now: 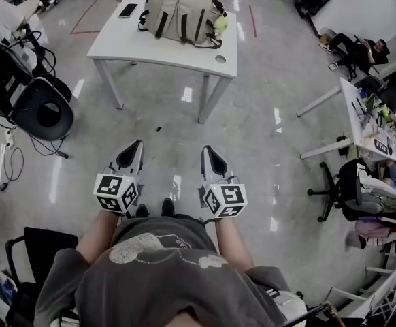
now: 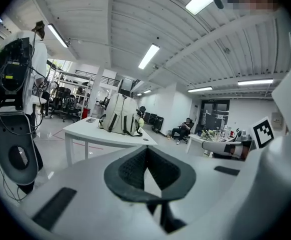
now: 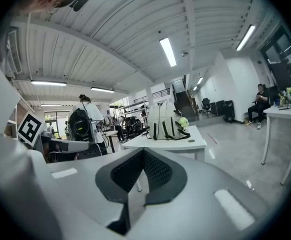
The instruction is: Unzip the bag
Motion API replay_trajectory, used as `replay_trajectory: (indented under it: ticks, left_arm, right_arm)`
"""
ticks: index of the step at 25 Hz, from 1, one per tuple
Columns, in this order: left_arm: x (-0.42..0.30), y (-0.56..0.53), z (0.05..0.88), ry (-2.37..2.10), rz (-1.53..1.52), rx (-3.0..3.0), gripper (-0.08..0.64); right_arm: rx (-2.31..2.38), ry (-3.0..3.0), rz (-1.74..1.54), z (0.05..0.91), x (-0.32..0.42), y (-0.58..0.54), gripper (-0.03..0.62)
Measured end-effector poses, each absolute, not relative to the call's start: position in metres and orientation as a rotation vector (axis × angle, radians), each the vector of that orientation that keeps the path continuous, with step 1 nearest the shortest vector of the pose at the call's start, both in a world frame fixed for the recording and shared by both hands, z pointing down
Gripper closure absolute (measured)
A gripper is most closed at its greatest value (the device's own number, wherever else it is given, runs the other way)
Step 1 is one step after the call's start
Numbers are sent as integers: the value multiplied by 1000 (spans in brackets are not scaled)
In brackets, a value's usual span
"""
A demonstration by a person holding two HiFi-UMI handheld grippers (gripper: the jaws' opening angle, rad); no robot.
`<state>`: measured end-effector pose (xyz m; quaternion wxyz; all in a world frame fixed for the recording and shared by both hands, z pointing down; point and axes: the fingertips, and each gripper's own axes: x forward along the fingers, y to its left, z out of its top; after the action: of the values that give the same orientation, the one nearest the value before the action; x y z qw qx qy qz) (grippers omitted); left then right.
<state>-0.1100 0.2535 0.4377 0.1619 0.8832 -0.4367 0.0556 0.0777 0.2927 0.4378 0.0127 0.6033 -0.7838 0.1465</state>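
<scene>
Lower left of centre in the head view, the left gripper (image 1: 130, 154) has its fingers pressed together on nothing. At top centre the bag (image 1: 182, 9) stands upright on the white desk (image 1: 123, 43), well apart from both grippers. Lower right of centre, the right gripper (image 1: 211, 157) is likewise closed and empty.

Bare floor (image 1: 177, 131) lay open from the left gripper (image 1: 130, 155) and right gripper (image 1: 214, 159) to the far table (image 1: 116, 45); there a phone (image 1: 128, 9) lay left of the bag (image 1: 182, 9).
</scene>
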Motion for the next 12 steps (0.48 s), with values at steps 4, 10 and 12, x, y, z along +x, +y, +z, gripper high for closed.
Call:
replay_trajectory:
  ticks: [4, 10, 12]
  left_arm:
    - [-96, 247, 447, -1265, 181, 2514, 554]
    - [-92, 226, 440, -1319, 154, 2478, 554]
    - [-90, 217, 445, -1327, 154, 2456, 554]
  right_arm:
    - [1901, -2457, 452, 443, 99, 285, 594]
    - [1891, -2466, 483, 447, 117, 260, 592]
    - [1898, -2457, 489, 451, 122, 250, 592]
